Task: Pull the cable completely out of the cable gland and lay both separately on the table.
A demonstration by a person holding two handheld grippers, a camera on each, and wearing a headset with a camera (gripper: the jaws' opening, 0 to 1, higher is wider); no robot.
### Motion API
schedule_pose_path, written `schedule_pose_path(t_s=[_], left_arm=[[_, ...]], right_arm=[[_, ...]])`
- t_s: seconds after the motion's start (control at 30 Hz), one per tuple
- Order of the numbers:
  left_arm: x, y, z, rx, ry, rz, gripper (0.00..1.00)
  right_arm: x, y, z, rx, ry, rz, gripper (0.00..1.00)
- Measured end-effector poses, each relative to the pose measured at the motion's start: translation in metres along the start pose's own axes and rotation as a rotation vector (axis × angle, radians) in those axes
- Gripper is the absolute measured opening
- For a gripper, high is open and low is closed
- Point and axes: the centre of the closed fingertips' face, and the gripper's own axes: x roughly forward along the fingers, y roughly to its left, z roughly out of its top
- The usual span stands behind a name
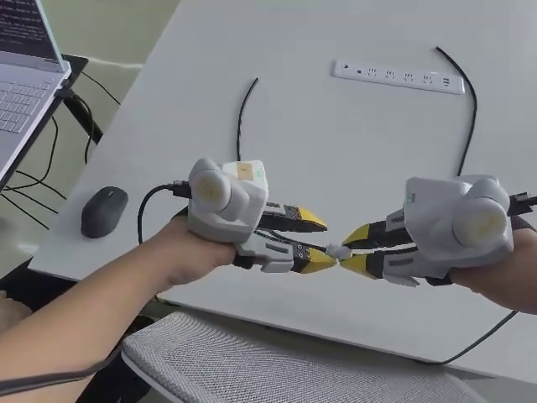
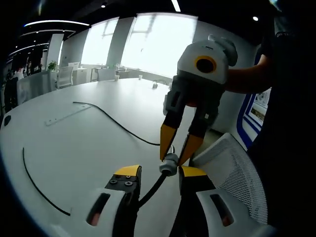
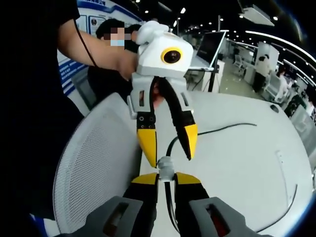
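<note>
Pinching the one cable gland (image 1: pixel 338 251) above the near edge of the surface (image 1: pixel 336 151), the right gripper (image 1: pixel 346 250) is closed on it. The left gripper (image 1: pixel 327 243) gapes, its two jaws straddling the single black cable (image 2: pixel 150 190)

Nothing legible anywhere.
- Laptop screen (image 1: pixel 18 29): several lines of light text on a dark background, too small to read.
- Blue wall boards in the right gripper view (image 3: pixel 91 11) and blue-framed poster in the left gripper view (image 2: pixel 257 109): there is print on them, but it's blurred and no word or number resolves.
- Orange patch (image 1: pixel 245 170) on top of the left gripper (image 1: pixel 327 243) housing: can't tell if it carries any text.
- Power strip (image 1: pixel 397 76) on the surface (image 1: pixel 336 151): no marking readable.
</note>
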Motion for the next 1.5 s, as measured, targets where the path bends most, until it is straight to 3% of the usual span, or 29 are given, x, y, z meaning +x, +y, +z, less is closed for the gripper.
schedule_pose_path(t_s=[0.37,0.73,1.03,1.13,1.37,1.5], left_arm=[[0.008,-0.01,-0.003,0.023,0.017,-0.061,0.19],[0.015,-0.014,0.0,0.07,0.0,-0.08,0.16],[0.015,-0.016,0.004,0.075,-0.028,-0.077,0.16],[0.015,-0.02,0.003,0.08,-0.017,-0.09,0.16],[0.014,-0.022,0.003,0.087,-0.012,-0.065,0.15],[0.015,-0.024,0.002,0.073,-0.009,-0.07,0.14]], right_arm=[[-0.004,0.001,-0.004,-0.037,-0.002,0.015,0.06],[-0.007,0.002,-0.011,-0.095,-0.005,0.037,0.06],[-0.013,0.001,-0.011,-0.029,-0.084,0.069,0.06],[-0.013,0.004,-0.011,-0.045,-0.084,0.083,0.06],[-0.014,0.007,-0.009,-0.078,-0.082,0.065,0.07],[-0.014,0.01,-0.011,-0.041,-0.094,0.067,0.08]])
